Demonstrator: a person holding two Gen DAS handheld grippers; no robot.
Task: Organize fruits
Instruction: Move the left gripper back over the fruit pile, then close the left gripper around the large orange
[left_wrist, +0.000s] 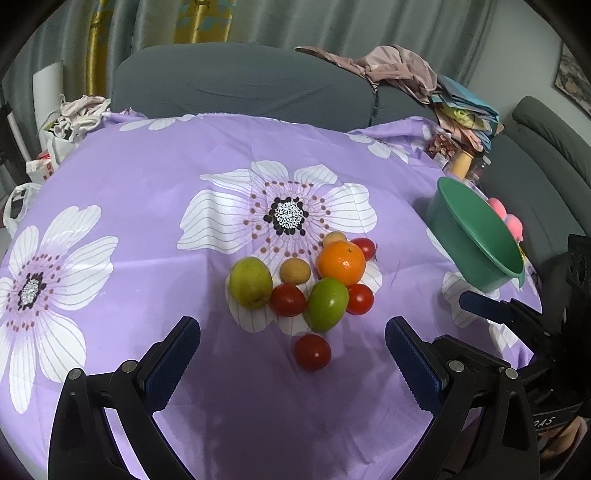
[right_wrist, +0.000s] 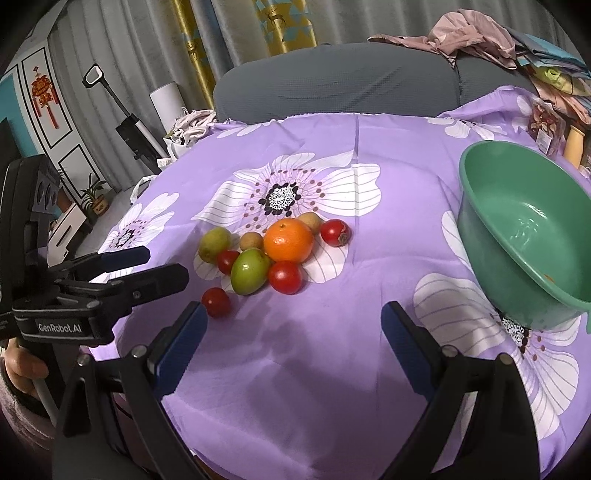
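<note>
The surface (left_wrist: 110, 155) is wearing a purple flowered cloth, and the green bowl (right_wrist: 517, 229) is sitting empty at its right side, well apart from the fruits. The orange (left_wrist: 341, 263) is lying in the middle of the pile, touching two green fruits (left_wrist: 328, 304) and several small tomatoes (left_wrist: 312, 351).

Risk, as I judge it: the fruits are round and crowded — taking one may be pushing the neighbours, which could roll off the cloth.

The left gripper (left_wrist: 291, 354) is hovering low over the nearest tomato, fingers spread wide, holding nothing. The right gripper (right_wrist: 293, 339) is hanging beside it, also spread and empty — between pile and bowl.
</note>
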